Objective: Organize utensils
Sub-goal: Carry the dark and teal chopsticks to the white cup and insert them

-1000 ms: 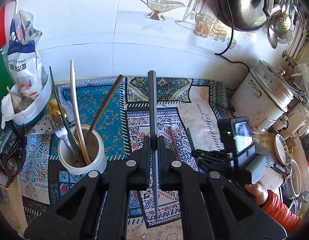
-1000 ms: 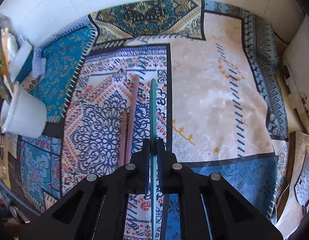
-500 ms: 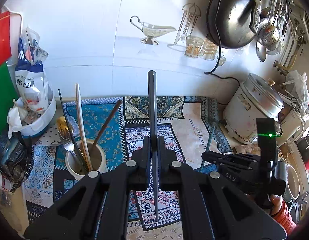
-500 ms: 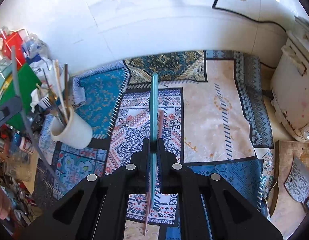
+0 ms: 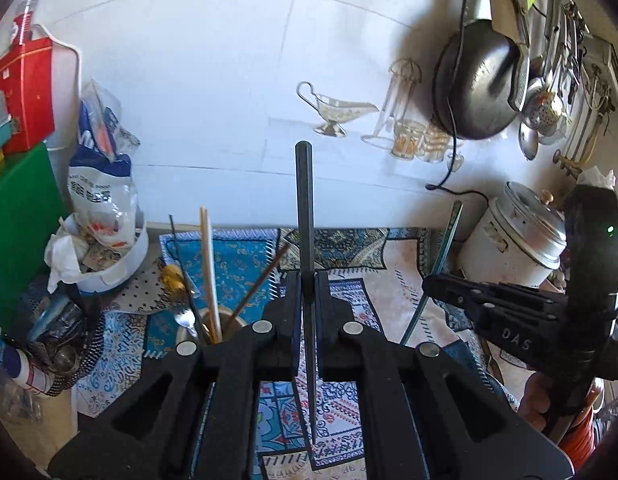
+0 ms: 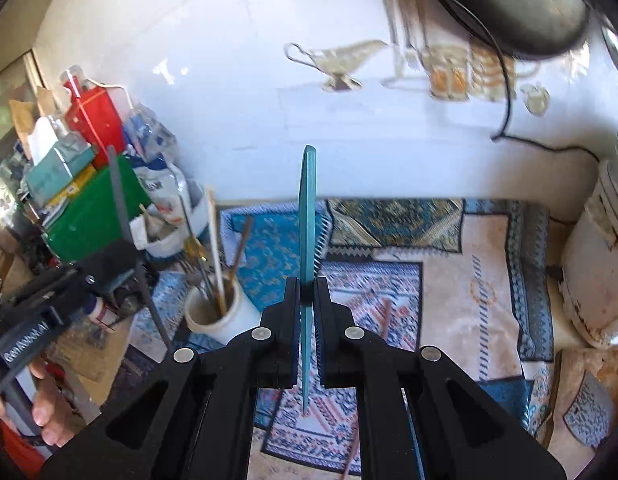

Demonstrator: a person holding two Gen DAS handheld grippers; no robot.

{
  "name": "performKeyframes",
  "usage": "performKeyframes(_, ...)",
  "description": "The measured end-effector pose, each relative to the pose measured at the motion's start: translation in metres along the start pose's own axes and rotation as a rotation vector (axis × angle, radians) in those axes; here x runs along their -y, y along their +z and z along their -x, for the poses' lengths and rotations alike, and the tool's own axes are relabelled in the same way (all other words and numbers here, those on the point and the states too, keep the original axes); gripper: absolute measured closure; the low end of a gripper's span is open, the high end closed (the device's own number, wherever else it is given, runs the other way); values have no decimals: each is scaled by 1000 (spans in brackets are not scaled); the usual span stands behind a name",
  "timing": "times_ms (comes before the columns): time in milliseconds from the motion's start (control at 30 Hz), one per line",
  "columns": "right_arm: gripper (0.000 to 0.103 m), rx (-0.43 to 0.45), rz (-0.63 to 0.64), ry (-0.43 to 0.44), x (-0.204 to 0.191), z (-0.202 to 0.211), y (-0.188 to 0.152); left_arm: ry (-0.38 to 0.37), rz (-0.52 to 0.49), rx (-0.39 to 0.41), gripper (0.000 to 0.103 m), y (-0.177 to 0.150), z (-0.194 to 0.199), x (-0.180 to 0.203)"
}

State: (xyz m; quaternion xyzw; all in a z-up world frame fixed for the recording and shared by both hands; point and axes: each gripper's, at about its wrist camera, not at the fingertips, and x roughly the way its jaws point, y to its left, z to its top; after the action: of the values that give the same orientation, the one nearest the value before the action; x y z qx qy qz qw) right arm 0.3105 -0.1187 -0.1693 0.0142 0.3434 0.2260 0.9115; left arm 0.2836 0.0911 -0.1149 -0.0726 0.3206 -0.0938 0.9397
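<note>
My left gripper (image 5: 307, 280) is shut on a dark grey chopstick (image 5: 304, 200) that stands upright above the mat. My right gripper (image 6: 307, 286) is shut on a teal chopstick (image 6: 308, 216), also upright; it shows in the left wrist view (image 5: 445, 248) too. A white utensil cup (image 6: 219, 314) holds several utensils; it sits left of and below both grippers, also in the left wrist view (image 5: 185, 330). A reddish-brown chopstick (image 6: 385, 318) lies on the patterned mat (image 6: 449, 280) under the right gripper.
A white rice cooker (image 5: 517, 240) stands at the right. A white tub with bags (image 5: 105, 264) and a green board (image 5: 17, 224) crowd the left. A black pot (image 5: 477, 84) and hanging utensils (image 5: 549, 112) are on the tiled wall.
Both grippers have risen and tilted up from the mat, each carrying its chopstick. The right gripper lifted the teal chopstick off the mat, leaving the reddish-brown one lying there.
</note>
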Motion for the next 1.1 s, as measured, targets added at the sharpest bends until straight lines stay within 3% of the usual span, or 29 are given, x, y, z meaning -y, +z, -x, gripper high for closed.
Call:
performKeyframes(233,97,57,67,58,-44,-4,28,59,39,49,99,15,7,-34)
performKeyframes(500,97,67,119,92,-82,-32,43,128,77,52,99,30,-8,-73)
performKeyframes(867,97,45,130,78,-96,-82,54,150,125,47,99,45,-46,-108)
performKeyframes(1100,97,-18,117,51,-94,-113,42,178,112,-12,99,25,-75,-117)
